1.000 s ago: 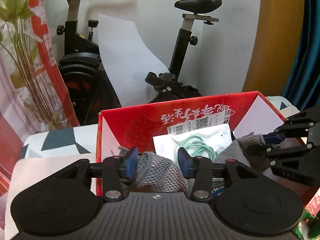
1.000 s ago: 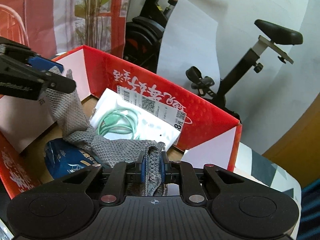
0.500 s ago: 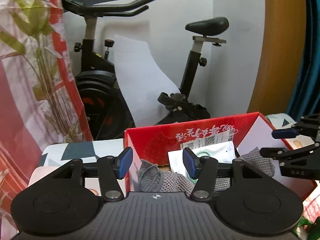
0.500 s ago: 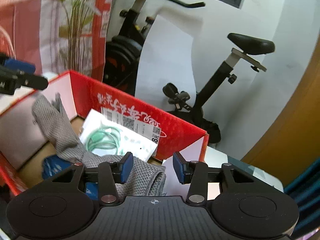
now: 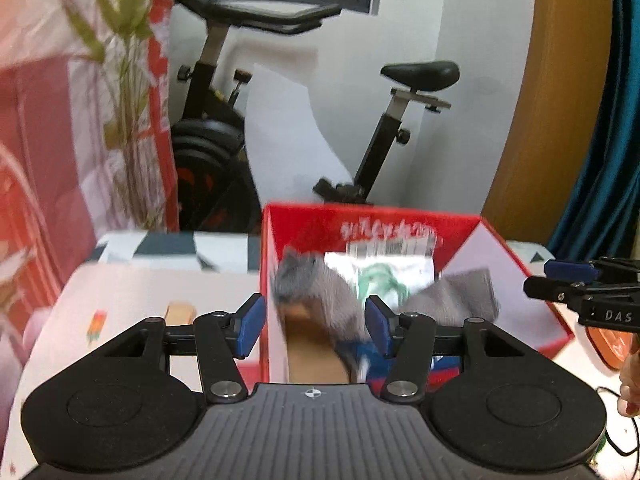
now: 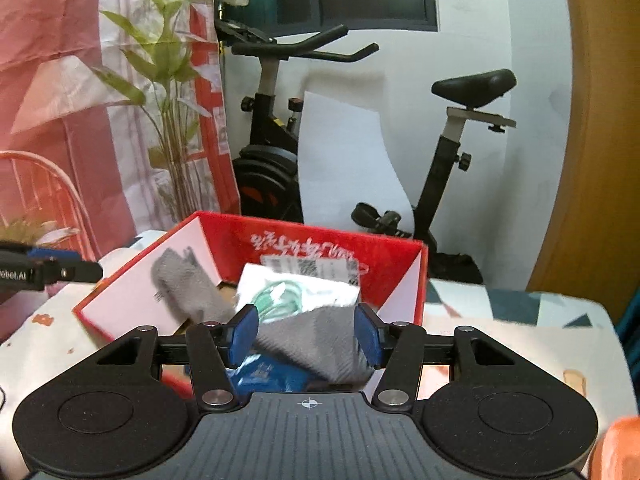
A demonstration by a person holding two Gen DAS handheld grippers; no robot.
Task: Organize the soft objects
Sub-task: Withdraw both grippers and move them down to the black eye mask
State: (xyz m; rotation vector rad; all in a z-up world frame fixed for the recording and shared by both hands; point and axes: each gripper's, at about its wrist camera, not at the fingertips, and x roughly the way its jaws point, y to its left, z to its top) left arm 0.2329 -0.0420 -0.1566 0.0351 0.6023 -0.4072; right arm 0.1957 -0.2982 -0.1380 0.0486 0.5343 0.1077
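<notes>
Grey cloth (image 6: 320,344) in red box (image 6: 320,240)

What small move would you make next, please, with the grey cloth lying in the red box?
Probably draw both claws clear: the cloth lies loose in the box, the left claw is open and the right claw is opening, neither gripping it.

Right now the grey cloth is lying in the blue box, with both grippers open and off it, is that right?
Not quite: the box is red, not blue, as the right wrist view shows. The grey cloth does lie in it. The left gripper is open and off the cloth; the right gripper is off it too, its jaws opening.
</notes>
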